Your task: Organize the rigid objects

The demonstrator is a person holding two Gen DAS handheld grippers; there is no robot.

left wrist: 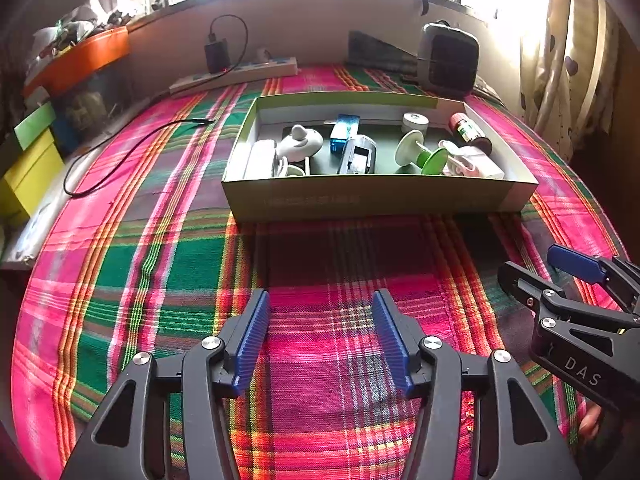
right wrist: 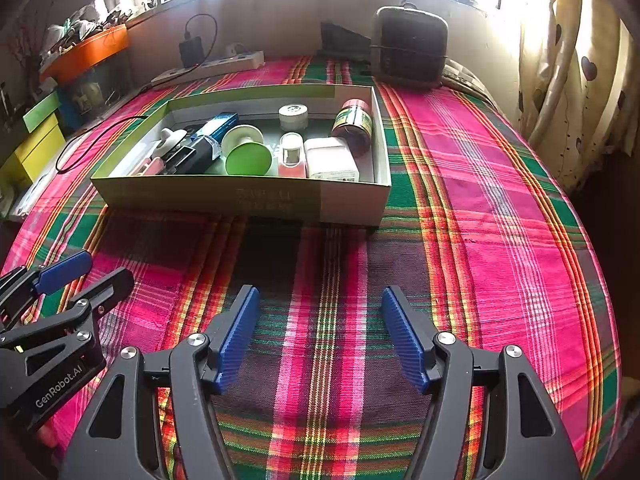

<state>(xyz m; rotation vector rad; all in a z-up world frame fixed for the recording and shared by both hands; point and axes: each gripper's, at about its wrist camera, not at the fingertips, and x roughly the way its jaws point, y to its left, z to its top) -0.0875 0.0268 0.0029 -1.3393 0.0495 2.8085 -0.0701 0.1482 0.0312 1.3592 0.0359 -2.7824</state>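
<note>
Both the left tongs and right tongs are hovering wide apart, gripping nothing; the shallow green cardboard box of small rigid items is lying straight ahead, broadside, slightly nearer the left tongs.

Left black two-finger gripper with blue ribbed pads: jaws parted, nothing between them, level. Right black two-finger gripper with blue ribbed pads: jaws parted, nothing held, just beside the left, apart.
</note>
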